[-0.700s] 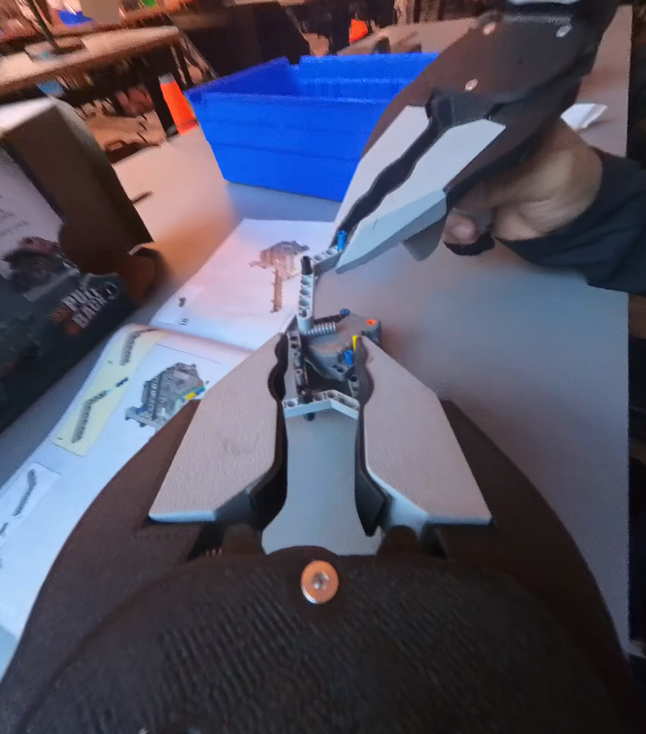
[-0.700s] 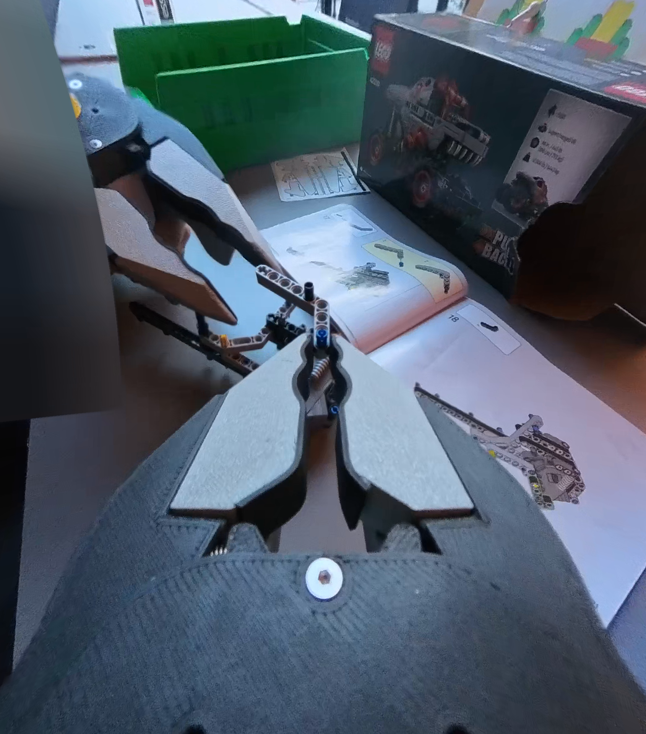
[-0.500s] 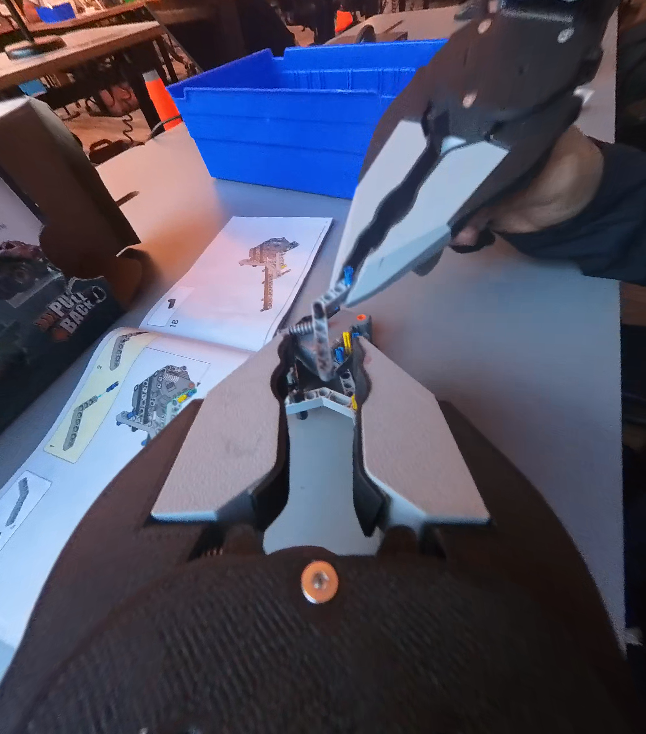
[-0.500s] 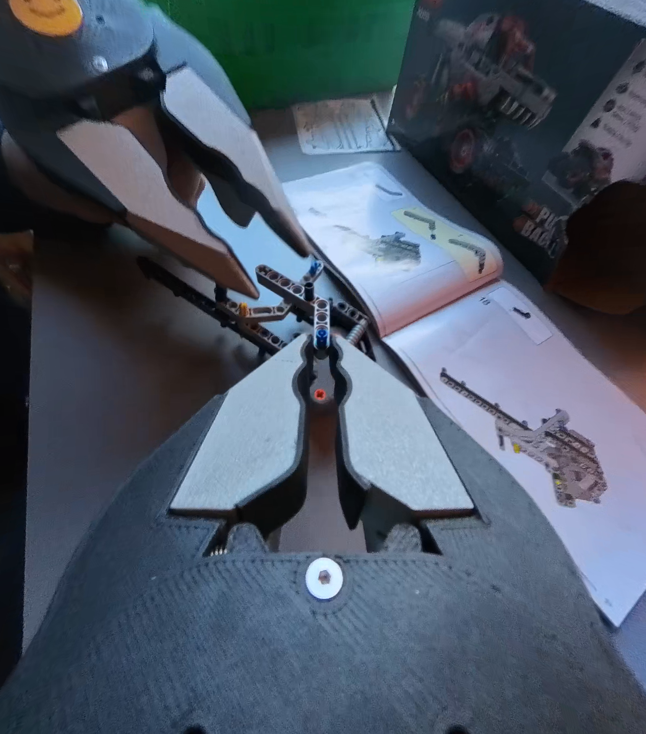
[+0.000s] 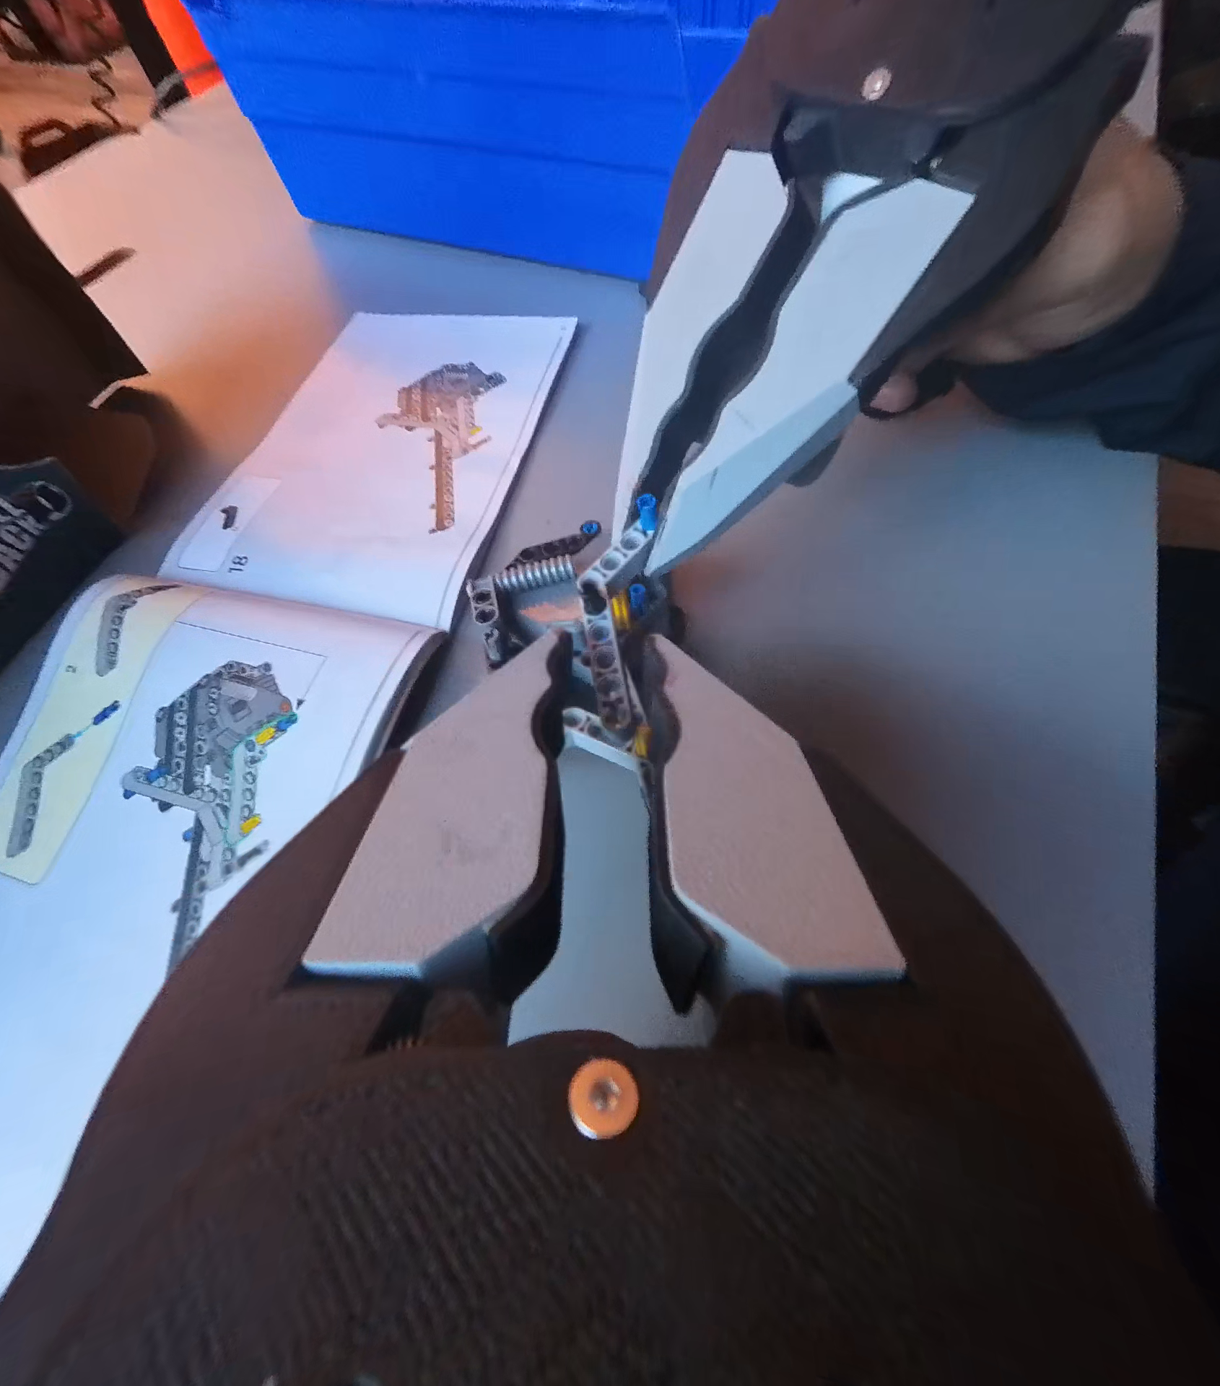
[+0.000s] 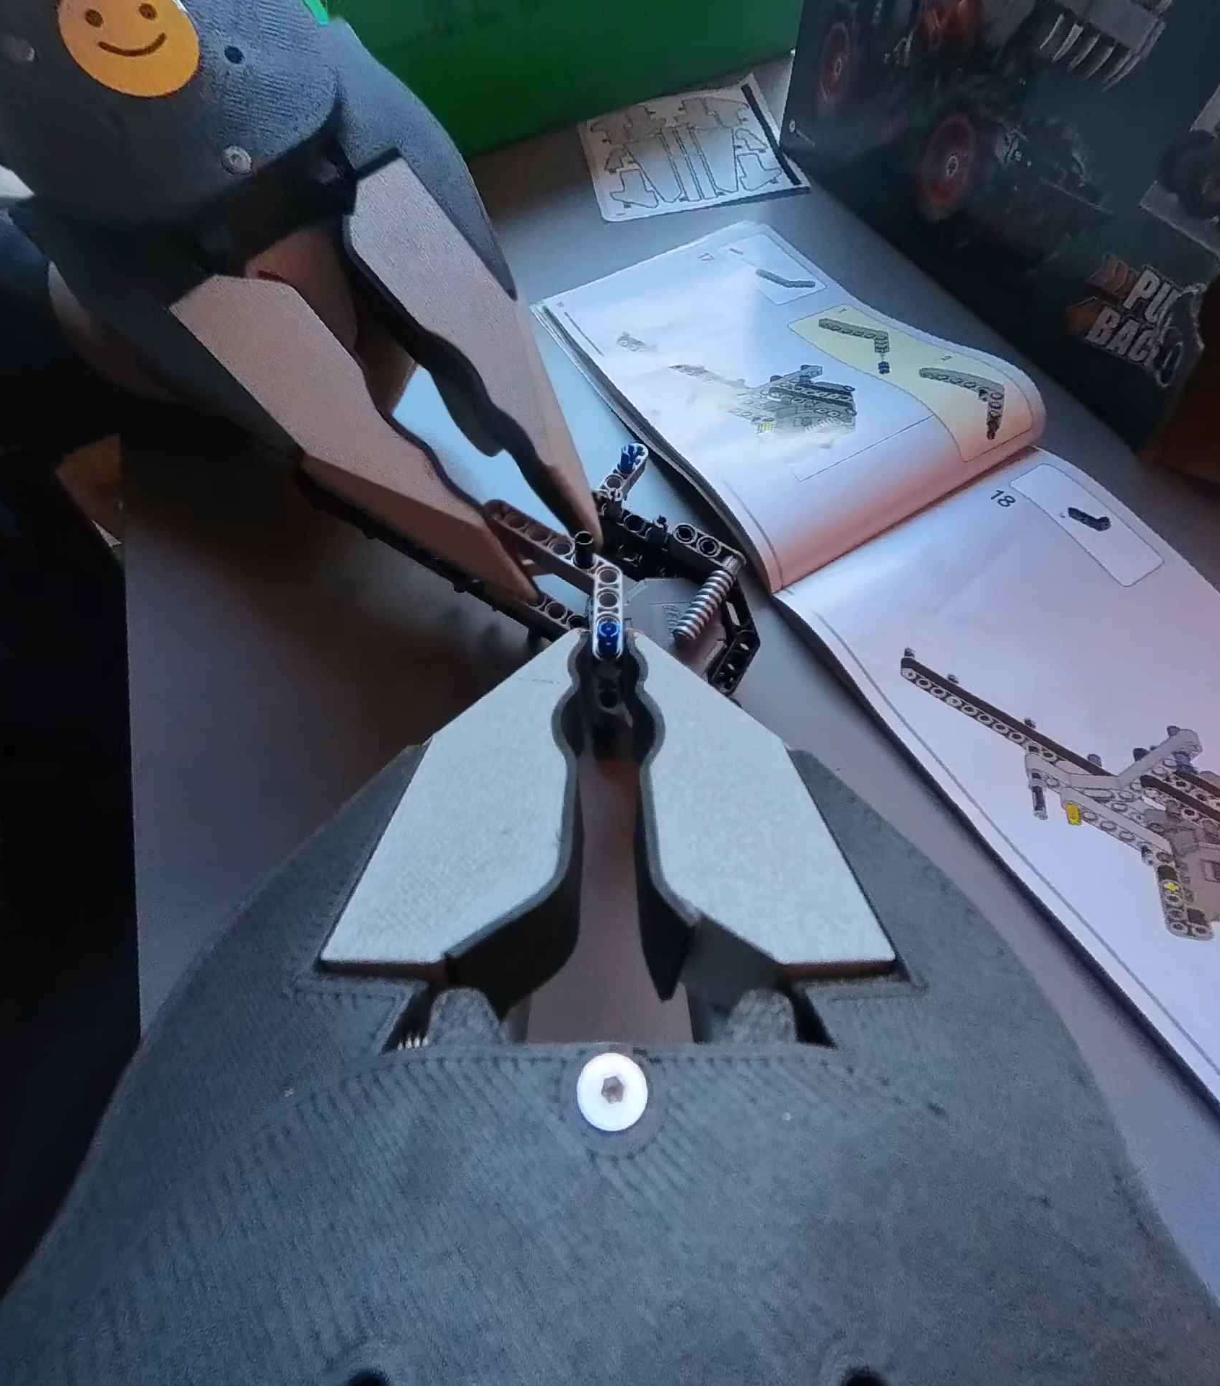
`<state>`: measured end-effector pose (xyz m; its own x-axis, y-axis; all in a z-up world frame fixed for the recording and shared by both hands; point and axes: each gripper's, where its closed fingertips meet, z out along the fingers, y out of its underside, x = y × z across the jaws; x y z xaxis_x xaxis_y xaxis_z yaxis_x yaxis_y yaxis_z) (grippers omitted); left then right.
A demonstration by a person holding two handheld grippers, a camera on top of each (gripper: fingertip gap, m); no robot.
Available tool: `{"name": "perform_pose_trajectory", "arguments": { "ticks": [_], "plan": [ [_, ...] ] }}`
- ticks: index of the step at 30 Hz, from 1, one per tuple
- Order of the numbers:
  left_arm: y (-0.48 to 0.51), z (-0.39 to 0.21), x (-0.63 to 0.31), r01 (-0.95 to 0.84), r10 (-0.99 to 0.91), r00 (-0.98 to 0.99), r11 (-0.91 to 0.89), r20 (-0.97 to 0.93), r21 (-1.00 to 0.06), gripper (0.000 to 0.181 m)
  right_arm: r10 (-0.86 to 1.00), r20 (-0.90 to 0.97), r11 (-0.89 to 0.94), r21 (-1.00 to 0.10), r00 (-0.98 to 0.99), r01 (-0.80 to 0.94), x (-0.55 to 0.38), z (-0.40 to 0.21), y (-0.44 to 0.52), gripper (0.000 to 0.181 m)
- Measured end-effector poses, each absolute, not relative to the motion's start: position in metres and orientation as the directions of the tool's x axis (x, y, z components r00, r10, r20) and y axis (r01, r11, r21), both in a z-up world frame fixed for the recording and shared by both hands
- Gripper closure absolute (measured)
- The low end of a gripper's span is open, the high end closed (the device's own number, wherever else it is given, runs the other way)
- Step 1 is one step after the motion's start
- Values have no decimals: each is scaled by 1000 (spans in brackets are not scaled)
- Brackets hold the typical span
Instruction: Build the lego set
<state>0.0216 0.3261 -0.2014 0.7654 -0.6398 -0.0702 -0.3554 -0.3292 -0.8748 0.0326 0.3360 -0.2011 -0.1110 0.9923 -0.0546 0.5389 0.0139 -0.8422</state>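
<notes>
My left gripper (image 5: 607, 654) is shut on the partly built lego assembly (image 5: 611, 679), a black and grey beam frame with a metal spring (image 5: 539, 577), low over the table. My right gripper (image 6: 607, 646) is shut on a light grey beam (image 6: 607, 598) with a blue pin in it. The beam's far end touches the assembly right at the left gripper's tips. In the left wrist view the right gripper (image 5: 648, 544) comes down from the upper right with the grey beam (image 5: 622, 555). In the right wrist view the left gripper (image 6: 562, 559) reaches in from the upper left over the assembly (image 6: 674, 555).
An open instruction booklet (image 5: 337, 525) lies flat next to the assembly, also in the right wrist view (image 6: 929, 600). The dark lego box (image 6: 1042, 150) stands behind it. A blue bin (image 5: 479, 112), a green bin (image 6: 554, 60) and a sticker sheet (image 6: 689, 150) lie farther off. My two grippers' fingertips are within a few centimetres of each other.
Both grippers have closed in on each other. The right gripper has brought the grey beam down against the assembly, and the left gripper has tilted and lowered the assembly toward the table.
</notes>
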Motion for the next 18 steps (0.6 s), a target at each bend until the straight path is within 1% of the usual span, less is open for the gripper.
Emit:
{"name": "perform_pose_trajectory", "arguments": {
  "ticks": [5, 9, 12, 15, 18],
  "plan": [
    [327, -204, 22, -395, -634, 764, -319, -115, -862, 173, 991, -59, 14, -839, -117, 543, 32, -203, 335, 177],
    [328, -203, 21, -414, -628, 764, -305, -146, -858, 173, 991, -61, 15, -838, -120, 546, 32, -205, 335, 177],
    [328, -205, 20, -399, -629, 769, -333, -114, -854, 175, 988, -70, 19, -823, -134, 568, 32, -210, 333, 176],
    [330, -202, 20, -366, -627, 775, -348, -76, -863, 175, 990, -27, 54, -837, -140, 545, 32, -206, 335, 176],
    [330, -202, 19, -337, -626, 779, -375, -33, -864, 175, 989, -31, 51, -840, -142, 540, 33, -204, 335, 176]
  ]
}}
